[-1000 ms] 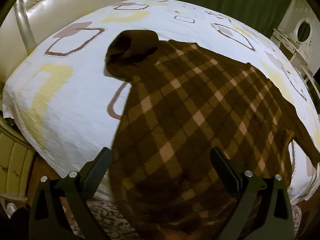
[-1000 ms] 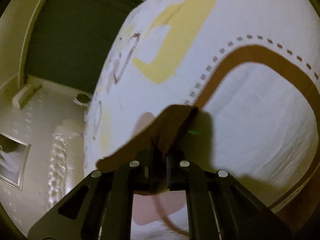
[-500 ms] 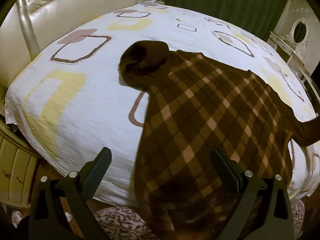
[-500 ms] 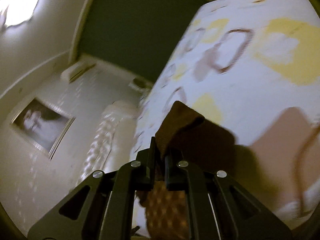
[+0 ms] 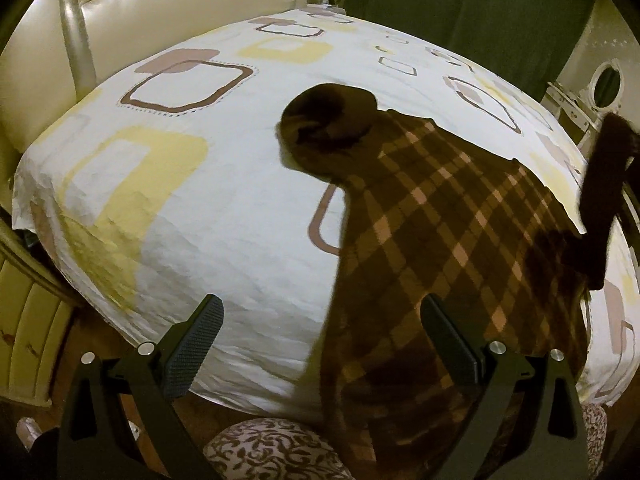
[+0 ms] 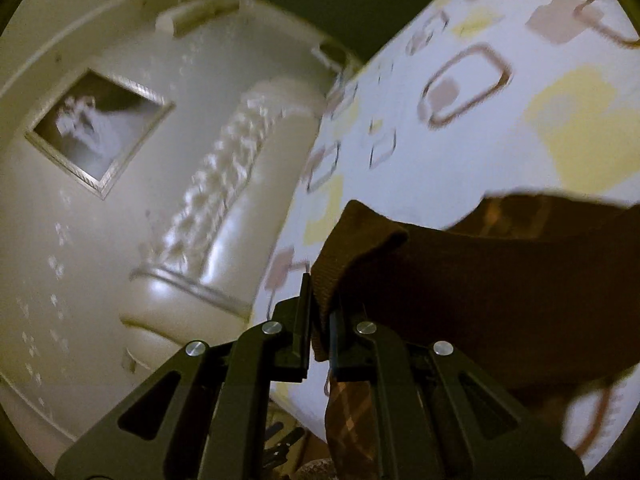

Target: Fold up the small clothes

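Note:
A brown plaid sweater (image 5: 448,240) with a dark roll collar (image 5: 328,128) lies on the bed, its hem hanging over the near edge. My left gripper (image 5: 320,340) is open and empty above the near bed edge, its right finger over the sweater's lower part. My right gripper (image 6: 320,320) is shut on the brown sleeve cuff (image 6: 360,248) and holds it lifted above the bed. The raised sleeve also shows in the left wrist view (image 5: 604,184) at the far right, above the sweater body.
The bed sheet (image 5: 200,200) is white with yellow and brown squares. A cream padded headboard (image 5: 60,40) stands at the left, also in the right wrist view (image 6: 224,208). A green curtain (image 5: 460,4) hangs behind. A patterned cushion (image 5: 276,452) lies below the bed edge. A white dresser (image 5: 576,96) stands at the right.
My right gripper has lifted the sleeve cuff off the sheet and swung it up over the sweater. My left gripper has shifted left, so the sweater sits further right in its view.

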The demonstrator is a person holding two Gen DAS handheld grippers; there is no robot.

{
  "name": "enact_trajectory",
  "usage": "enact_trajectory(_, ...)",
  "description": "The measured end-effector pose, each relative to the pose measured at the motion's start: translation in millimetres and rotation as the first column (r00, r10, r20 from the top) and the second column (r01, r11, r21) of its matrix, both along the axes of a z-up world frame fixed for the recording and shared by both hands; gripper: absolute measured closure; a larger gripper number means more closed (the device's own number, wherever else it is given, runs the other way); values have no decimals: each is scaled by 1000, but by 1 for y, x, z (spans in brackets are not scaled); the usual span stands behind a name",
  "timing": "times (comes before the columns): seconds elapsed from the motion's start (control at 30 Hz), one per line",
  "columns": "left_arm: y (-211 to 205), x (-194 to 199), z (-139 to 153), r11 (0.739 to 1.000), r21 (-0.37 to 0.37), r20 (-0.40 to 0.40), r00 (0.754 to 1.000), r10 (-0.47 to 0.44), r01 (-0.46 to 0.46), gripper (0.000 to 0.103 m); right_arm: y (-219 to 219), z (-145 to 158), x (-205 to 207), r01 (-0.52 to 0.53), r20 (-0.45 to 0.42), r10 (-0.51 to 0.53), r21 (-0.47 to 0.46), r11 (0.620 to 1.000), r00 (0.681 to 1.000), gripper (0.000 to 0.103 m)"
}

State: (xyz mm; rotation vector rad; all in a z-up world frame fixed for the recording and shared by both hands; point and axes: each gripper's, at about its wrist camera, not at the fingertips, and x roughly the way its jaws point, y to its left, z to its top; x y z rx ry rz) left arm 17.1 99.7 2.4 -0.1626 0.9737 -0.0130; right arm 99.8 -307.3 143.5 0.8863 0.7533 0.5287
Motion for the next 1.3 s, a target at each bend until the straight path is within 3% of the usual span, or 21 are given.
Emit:
enact_trajectory(0.33,18,5,-13,999,-37,-15,1000,19,-19,5,135,-85,43,-176,-161,158,-105,979,974,97)
enact_trajectory(0.57,21,13,-22,999,-47,-19,1000,16,-16,5,190,-126,56,-266,-241,221,-172,948,945,98)
enact_trajectory(1.0,18,22,-33,997,-70,-43,999,9,-12,5,237,-151,60,-348,-280,267,-297,889,922,95)
enact_trajectory(1.17,19,23,-32,998,-66,-38,999,12,-14,5,240,-155,62,-360,-302,279,-257,897,911,85)
enact_trajectory(1.3,20,25,-30,998,-62,-33,999,24,-26,5,241,-165,57,-396,-323,328,-174,902,888,74)
